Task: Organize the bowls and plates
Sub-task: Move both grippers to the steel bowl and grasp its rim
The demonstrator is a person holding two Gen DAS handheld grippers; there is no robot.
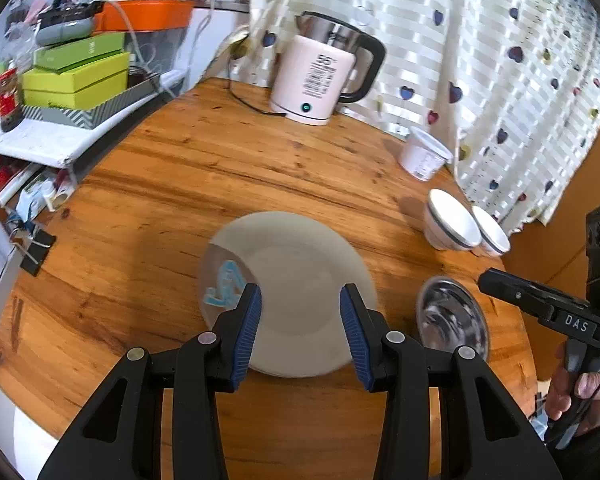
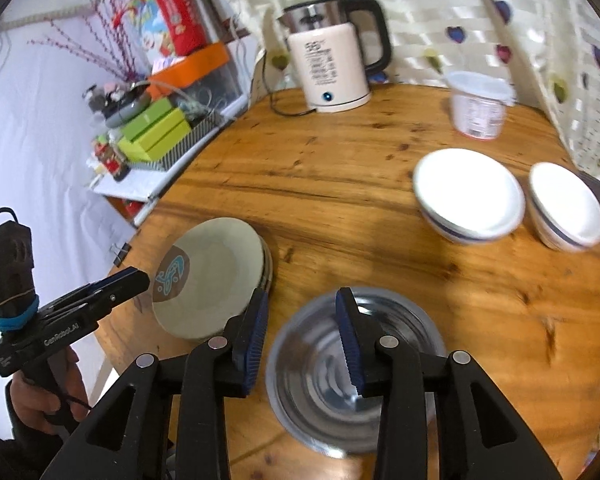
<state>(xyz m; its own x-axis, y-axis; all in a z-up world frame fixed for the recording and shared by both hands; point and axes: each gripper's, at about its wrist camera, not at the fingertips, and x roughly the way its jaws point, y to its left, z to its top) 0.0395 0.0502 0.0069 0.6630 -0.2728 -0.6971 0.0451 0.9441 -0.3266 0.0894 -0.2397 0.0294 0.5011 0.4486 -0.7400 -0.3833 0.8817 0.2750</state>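
A round wooden table (image 1: 260, 168) carries everything. Near its front edge lies a short stack of pale grey plates (image 2: 216, 280), the top one bearing a blue mark on a brown patch at its left side. The left gripper (image 1: 300, 312) hangs above that stack with its blue-padded jaws parted and nothing between them; the plates (image 1: 300, 280) lie flat on the wood below, not touched by the pads.

Just to the right of the stack, also by the front edge, sits a steel bowl (image 2: 352, 376), upright and shiny inside. The right gripper (image 2: 302, 332) is over it with the jaws apart. Its left pad is outside the bowl's rim and its right pad is over the bowl's inside; whether either pad touches the metal I cannot tell, but nothing looks pinched. In the left camera the steel bowl (image 1: 452, 316) shows beside the plates, with the right tool and the hand (image 1: 580, 392) gripping it at the far right.

Toward the right edge of the table stand two white bowls with dark rim lines, a larger one (image 2: 468, 196) and a smaller one (image 2: 566, 208), side by side and close together. Behind them, near the back edge, is a white lidded tub (image 2: 480, 108). A pale kettle (image 2: 332, 56) with a black handle stands at the back edge, against a curtain (image 1: 480, 60) dotted with hearts. Off the table's left edge, a shelf (image 1: 40, 140) holds green boxes (image 1: 76, 76).
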